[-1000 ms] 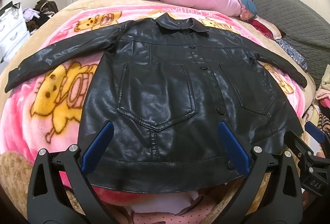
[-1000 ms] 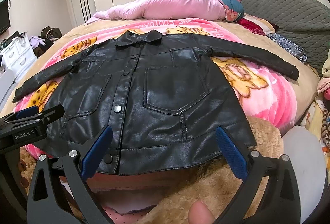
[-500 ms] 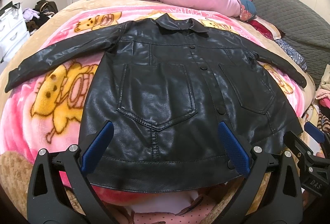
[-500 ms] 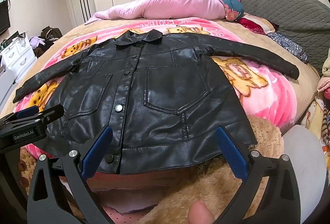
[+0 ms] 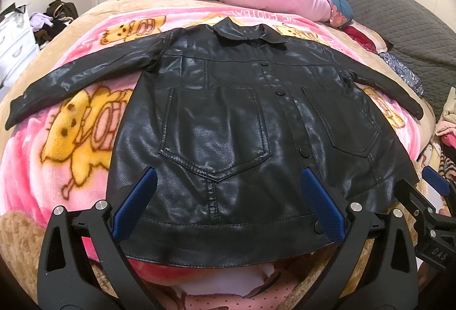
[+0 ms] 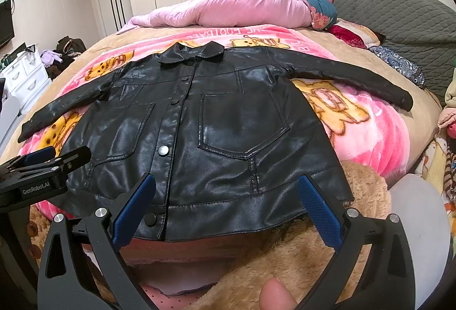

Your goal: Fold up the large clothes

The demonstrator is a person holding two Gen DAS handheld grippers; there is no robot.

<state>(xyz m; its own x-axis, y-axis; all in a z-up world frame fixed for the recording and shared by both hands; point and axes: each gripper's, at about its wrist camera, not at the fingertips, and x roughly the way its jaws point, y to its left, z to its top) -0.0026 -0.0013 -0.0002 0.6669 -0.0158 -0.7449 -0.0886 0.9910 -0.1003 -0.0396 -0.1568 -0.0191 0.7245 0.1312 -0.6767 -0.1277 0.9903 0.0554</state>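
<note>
Black leather-look jacket (image 5: pixel 228 121), spread flat and buttoned on the pink blanket (image 5: pixel 71 139), was judged heavy, stiff and slick, best taken at a sleeve cuff; left gripper (image 5: pixel 225 207) and right gripper (image 6: pixel 228 207) were held apart, empty, above its hem.

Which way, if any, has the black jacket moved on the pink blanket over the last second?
No. The black jacket lies spread flat as before, its collar and sleeves over the same cartoon prints on the pink blanket.
</note>
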